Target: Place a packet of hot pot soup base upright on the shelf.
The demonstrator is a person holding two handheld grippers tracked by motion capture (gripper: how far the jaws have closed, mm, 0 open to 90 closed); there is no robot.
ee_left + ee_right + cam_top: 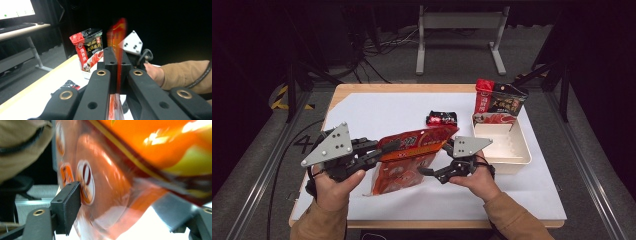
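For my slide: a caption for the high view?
Left tongs clamp an orange snack bag; right tongs straddle it.

Item count — two claws: left claw, right claw. Three pouches: orange pouch, red-black pouch, small black packet. One white tray.

Both forearms, in tan sleeves, are coming in from the near edge of the table. The left hand is gripping the left gripper from below, pointing it toward the right, its jaws pressing tight together. The right hand is holding the right gripper angled toward the left, its jaws standing wide apart. The two grippers are facing each other, close together.
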